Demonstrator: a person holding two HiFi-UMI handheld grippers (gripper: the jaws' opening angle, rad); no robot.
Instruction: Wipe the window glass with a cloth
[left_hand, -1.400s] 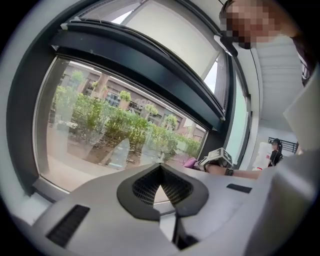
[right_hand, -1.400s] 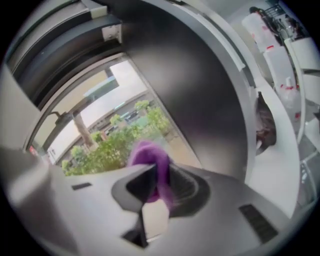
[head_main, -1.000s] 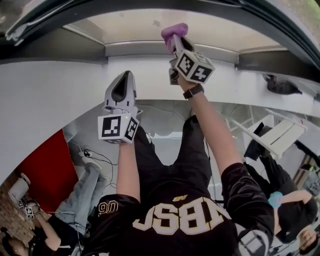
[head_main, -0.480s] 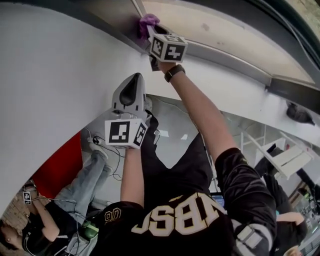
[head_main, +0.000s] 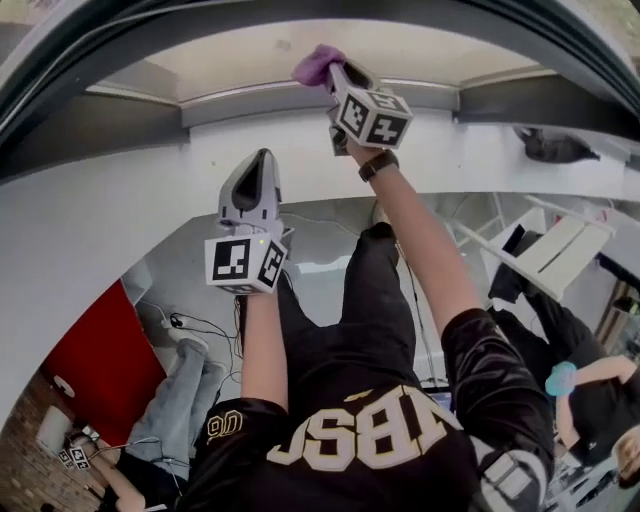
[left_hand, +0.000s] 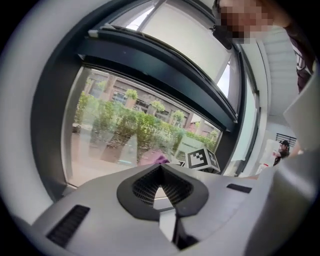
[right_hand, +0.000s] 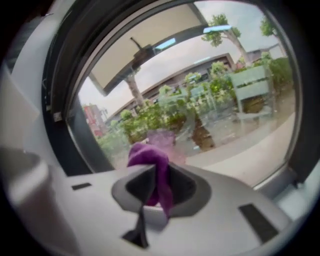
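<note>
Right gripper (right_hand: 152, 189) is pressing a crumpled purple cloth (right_hand: 147, 156) against the dark-framed window glass (right_hand: 225, 105).
Its jaws are clamping the cloth; the left gripper (left_hand: 161, 189), jaws together and empty, is hovering short of the glass.

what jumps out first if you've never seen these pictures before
The purple cloth stands out most: it is pinched in the right gripper, held up at the window glass, with green shrubs outside. Next comes the left gripper, jaws together and empty, lower and back from the pane, and the black-and-white marker cube on the right gripper.
</note>
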